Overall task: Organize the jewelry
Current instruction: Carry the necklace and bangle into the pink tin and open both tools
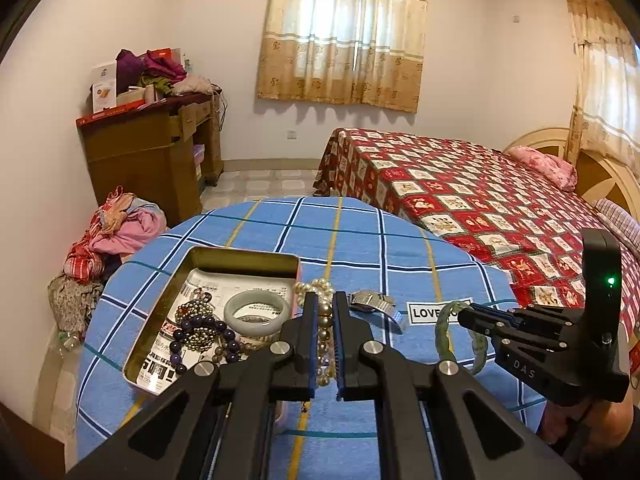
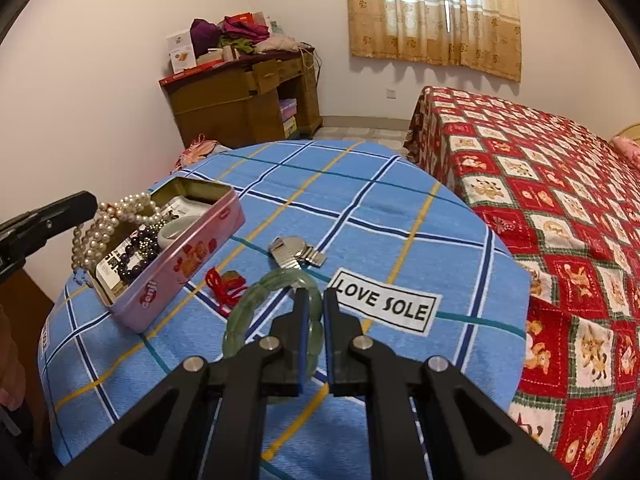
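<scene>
A pink tin box (image 1: 208,258) (image 2: 188,264) lies open on the blue checked table; it holds a pale jade bangle (image 1: 256,309) (image 2: 176,230) and dark bead bracelets (image 1: 200,330) (image 2: 140,252). My left gripper (image 1: 325,312) is shut on a pearl necklace (image 1: 324,332) (image 2: 108,224), held at the tin's right edge. My right gripper (image 2: 316,304) (image 1: 466,314) is shut on a green jade bangle (image 2: 264,320) (image 1: 464,338), lifted above the cloth right of the tin. A silver watch (image 1: 370,300) (image 2: 294,254) and a red-corded charm (image 2: 224,286) lie on the cloth.
A "LOVE SOLE" label (image 2: 384,306) is sewn on the tablecloth (image 1: 360,240). A bed with a red patterned cover (image 1: 480,200) stands close on the right. A brown desk (image 1: 152,148) piled with clothes stands at the back left, and a clothes heap (image 1: 112,236) lies on the floor.
</scene>
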Motion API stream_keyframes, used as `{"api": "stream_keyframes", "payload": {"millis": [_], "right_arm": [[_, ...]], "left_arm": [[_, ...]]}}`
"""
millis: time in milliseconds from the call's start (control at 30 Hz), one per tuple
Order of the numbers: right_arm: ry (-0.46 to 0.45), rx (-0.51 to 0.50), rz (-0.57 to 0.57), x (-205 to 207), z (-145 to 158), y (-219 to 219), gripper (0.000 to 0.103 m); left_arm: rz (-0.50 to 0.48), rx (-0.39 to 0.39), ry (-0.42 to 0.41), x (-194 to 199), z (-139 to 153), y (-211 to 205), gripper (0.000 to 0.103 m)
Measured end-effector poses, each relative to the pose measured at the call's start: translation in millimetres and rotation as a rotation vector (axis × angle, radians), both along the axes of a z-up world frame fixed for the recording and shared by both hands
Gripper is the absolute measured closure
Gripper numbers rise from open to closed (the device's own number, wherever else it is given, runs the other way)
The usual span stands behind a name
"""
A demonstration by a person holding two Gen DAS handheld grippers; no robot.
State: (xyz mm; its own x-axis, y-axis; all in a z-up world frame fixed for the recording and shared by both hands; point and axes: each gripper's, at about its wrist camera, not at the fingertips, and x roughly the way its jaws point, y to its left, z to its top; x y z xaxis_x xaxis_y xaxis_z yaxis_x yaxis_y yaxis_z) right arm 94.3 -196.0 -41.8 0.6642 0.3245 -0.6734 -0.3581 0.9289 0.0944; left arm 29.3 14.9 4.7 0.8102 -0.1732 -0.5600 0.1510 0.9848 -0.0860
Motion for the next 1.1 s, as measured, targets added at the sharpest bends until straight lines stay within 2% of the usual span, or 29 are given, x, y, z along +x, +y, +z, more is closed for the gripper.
{"api": "stream_keyframes", "payload": {"millis": [333, 767, 1100], "right_arm": [[-0.009, -0.019, 0.028, 3, 2, 17, 0.094], [-0.044, -0.071, 0.113, 15, 13, 69, 0.094], [-0.082, -0.086, 0.189, 29, 26, 117, 0.094]], "left_arm": [[0.024, -0.022, 0.011, 0, -6, 17, 0.097], [0.108, -0.068, 0.020, 13, -10, 61, 0.097], [0.171, -0.046, 0.037, 31, -19, 92, 0.097]]}}
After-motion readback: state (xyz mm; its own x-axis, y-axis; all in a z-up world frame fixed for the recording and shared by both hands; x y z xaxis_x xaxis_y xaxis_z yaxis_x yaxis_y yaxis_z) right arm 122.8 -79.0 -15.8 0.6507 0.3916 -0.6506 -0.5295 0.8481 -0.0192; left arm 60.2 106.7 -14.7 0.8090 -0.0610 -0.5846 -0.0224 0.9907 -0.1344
